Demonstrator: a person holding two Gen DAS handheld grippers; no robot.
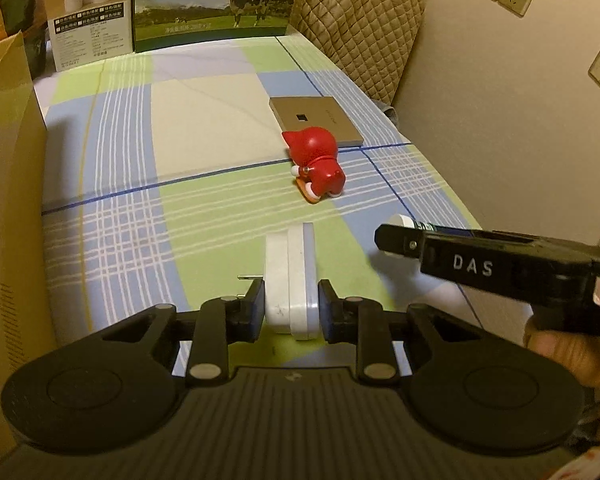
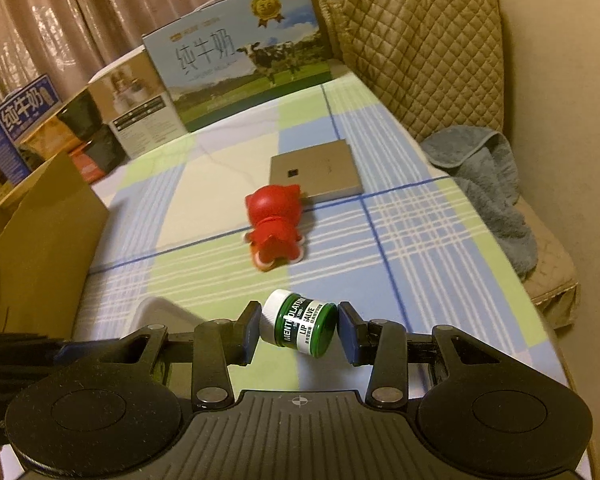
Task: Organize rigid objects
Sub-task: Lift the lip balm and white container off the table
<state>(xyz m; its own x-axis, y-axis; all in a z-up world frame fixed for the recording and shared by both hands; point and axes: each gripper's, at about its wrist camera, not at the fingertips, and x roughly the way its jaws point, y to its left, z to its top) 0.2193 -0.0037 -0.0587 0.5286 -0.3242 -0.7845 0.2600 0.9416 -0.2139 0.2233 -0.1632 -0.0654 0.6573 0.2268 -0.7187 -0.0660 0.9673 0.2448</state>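
L gripper (image 1: pixel 291 307) clamps white plastic plug adapter (image 1: pixel 290 280), R gripper (image 2: pixel 298 330) clamps green lip-salve jar (image 2: pixel 299 327); transport step, next likely drop into open cardboard box (image 2: pixel 40 216).

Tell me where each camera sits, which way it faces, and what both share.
Left wrist: on the left claw, angled down the table; it grips a white plug adapter; right claw and a hand show.
Right wrist: on the right claw, same direction, gripping a lip salve jar.
Shared: red toy figure, flat tan box, milk carton.
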